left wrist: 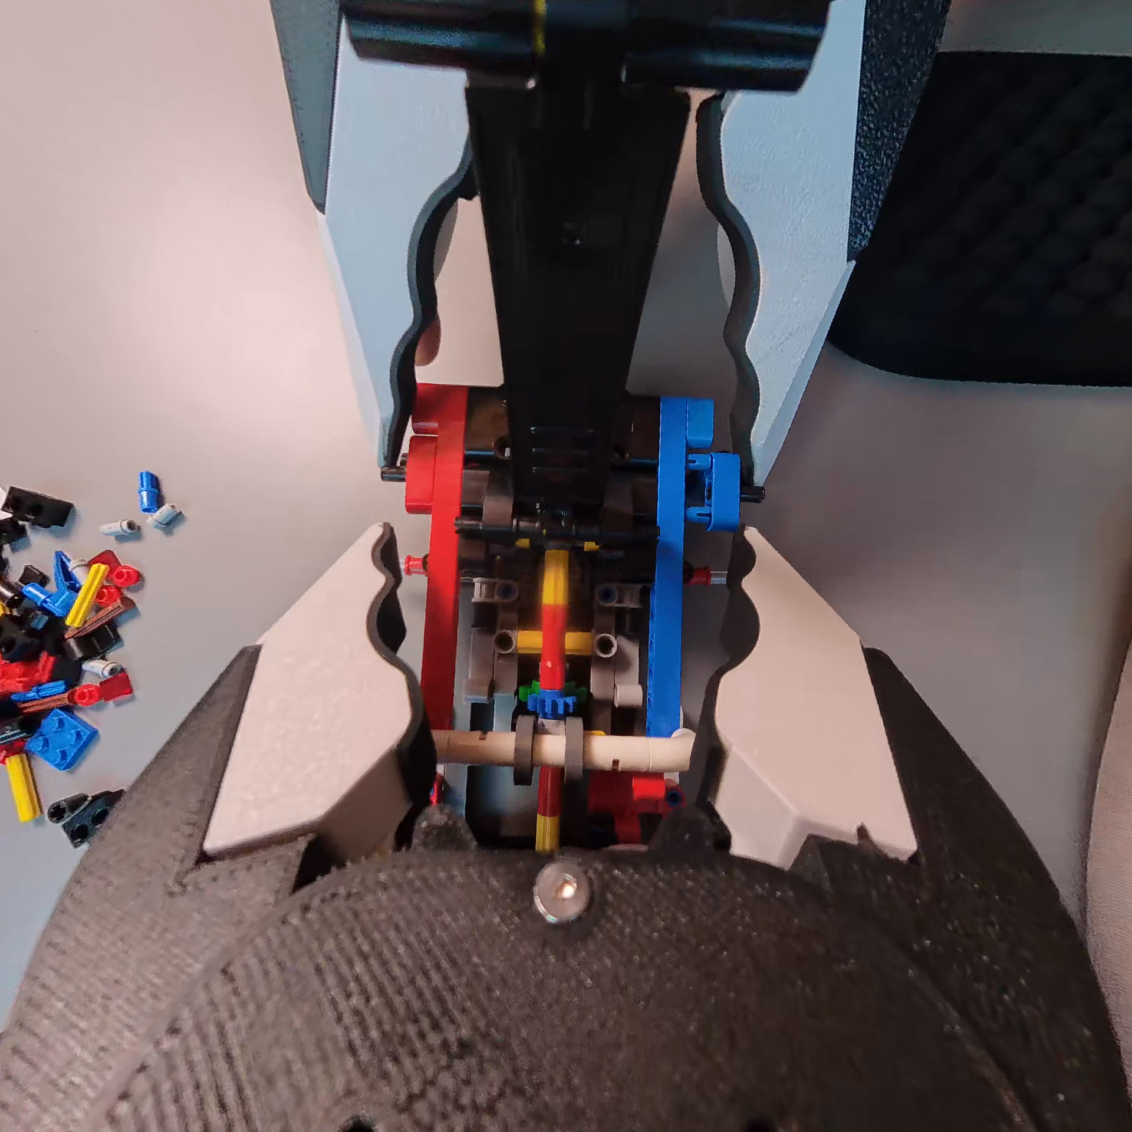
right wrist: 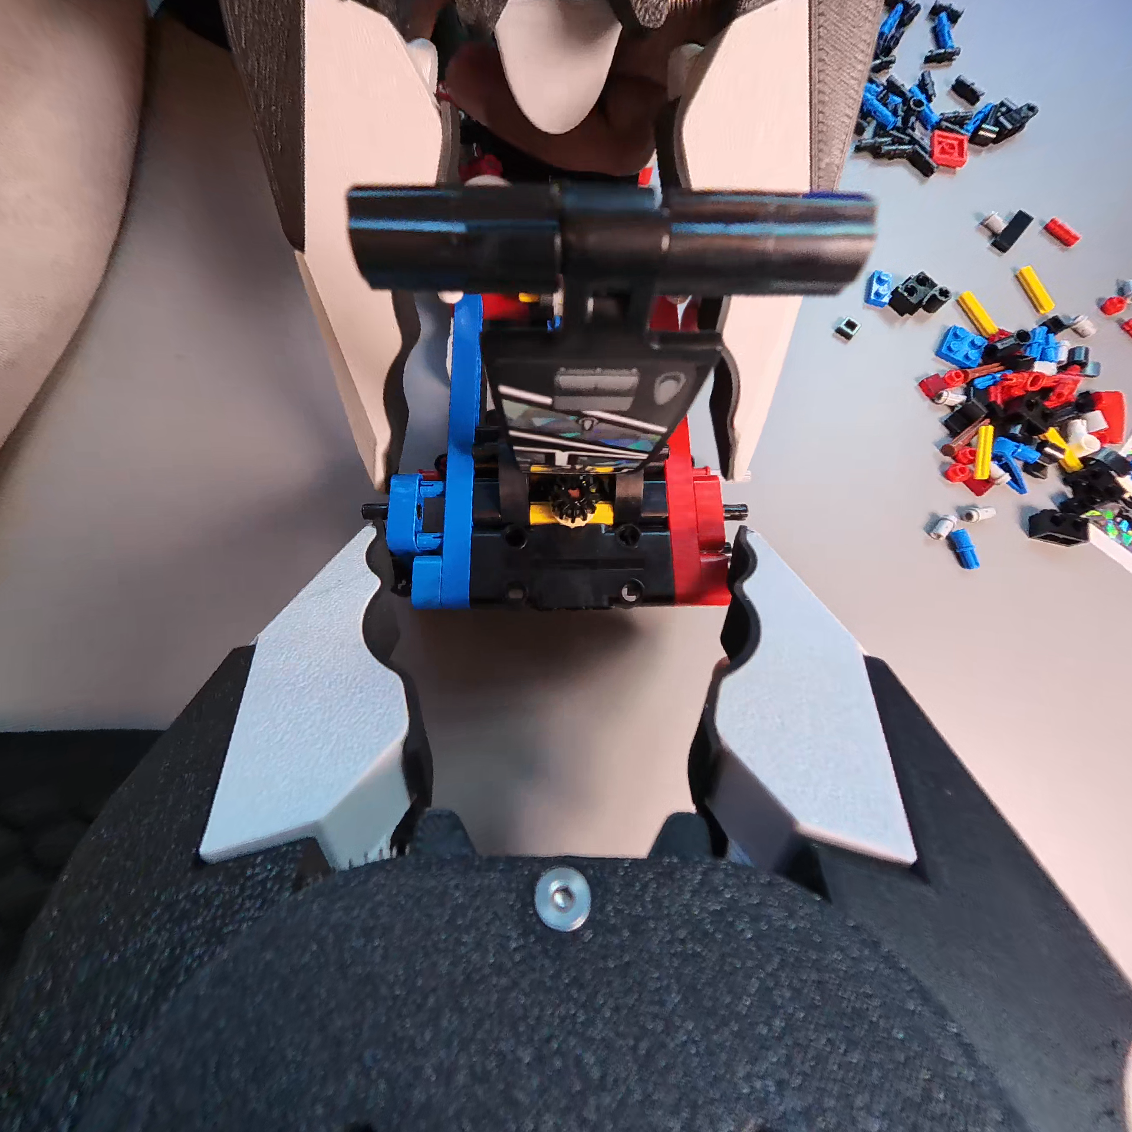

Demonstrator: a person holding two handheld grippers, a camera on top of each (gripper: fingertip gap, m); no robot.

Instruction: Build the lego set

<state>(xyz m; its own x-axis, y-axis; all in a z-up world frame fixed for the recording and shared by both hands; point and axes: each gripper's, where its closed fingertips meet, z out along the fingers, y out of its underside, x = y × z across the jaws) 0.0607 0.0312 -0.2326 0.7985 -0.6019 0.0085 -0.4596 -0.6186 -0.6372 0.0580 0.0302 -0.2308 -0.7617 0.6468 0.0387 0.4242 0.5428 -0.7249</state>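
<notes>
while both grippers' jaws clamp the lego model (left wrist: 554, 618) from opposite ends, loose bricks (right wrist: 1029, 404) litter the table (right wrist: 857, 612).

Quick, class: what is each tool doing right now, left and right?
Left tool: closed on the lego model, gripping its red and blue sides.
Right tool: closed on the same model's other end.

Pale grey tabletop (left wrist: 184, 306), evenly lit, soft shadows; black textured mat (left wrist: 1004, 214) at far right edge.
</notes>
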